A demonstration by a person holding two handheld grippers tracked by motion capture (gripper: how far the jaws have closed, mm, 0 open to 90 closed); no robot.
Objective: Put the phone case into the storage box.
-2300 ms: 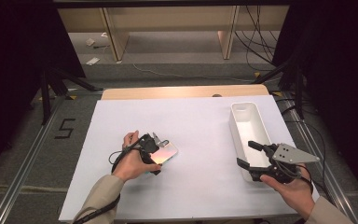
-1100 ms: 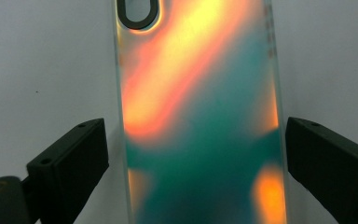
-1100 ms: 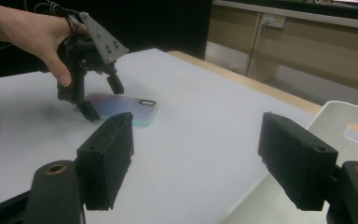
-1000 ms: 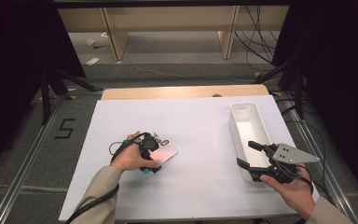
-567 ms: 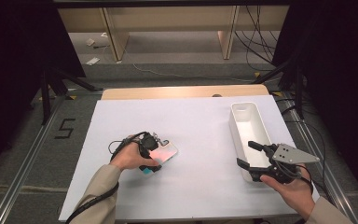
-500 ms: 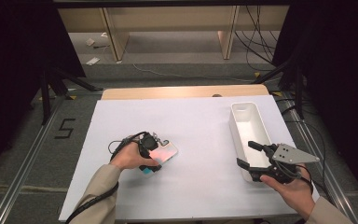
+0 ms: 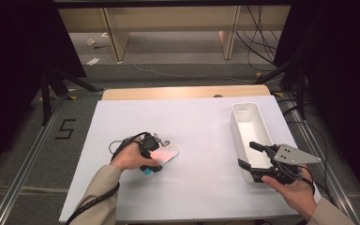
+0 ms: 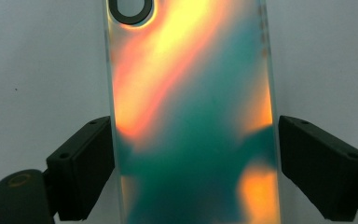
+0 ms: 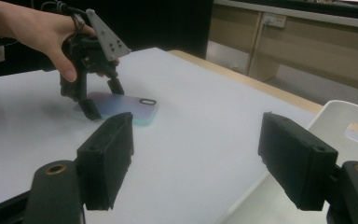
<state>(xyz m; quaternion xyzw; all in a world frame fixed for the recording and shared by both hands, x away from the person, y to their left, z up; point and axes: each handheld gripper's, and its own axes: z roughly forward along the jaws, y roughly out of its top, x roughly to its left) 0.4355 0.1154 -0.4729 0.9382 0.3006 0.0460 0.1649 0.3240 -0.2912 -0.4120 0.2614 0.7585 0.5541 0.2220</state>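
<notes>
An iridescent phone case [image 8: 191, 116], orange and teal, lies flat on the white table [image 7: 206, 136], also seen as the case [image 7: 167, 153] left of centre. My left gripper [image 7: 153, 155] points down over it, one jaw on each long side. The jaws have just been closing a little. In the left gripper view the gripper [image 8: 191, 163] has its left pad at the case's edge and a thin gap at the right pad. My right gripper [image 7: 248, 158] hangs open and empty over the near end of a white tray [image 7: 236, 119].
The long white tray [image 9: 354, 116] stands at the table's right, with nothing seen inside. The right gripper view shows the left gripper [image 9: 103, 99] and the case [image 9: 130, 109] across bare table. A wooden strip [image 7: 183, 92] runs along the far edge.
Since the oldest frame the left hand has settled slightly over the case. Over the last second nothing visibly moves. The right hand holds still.
</notes>
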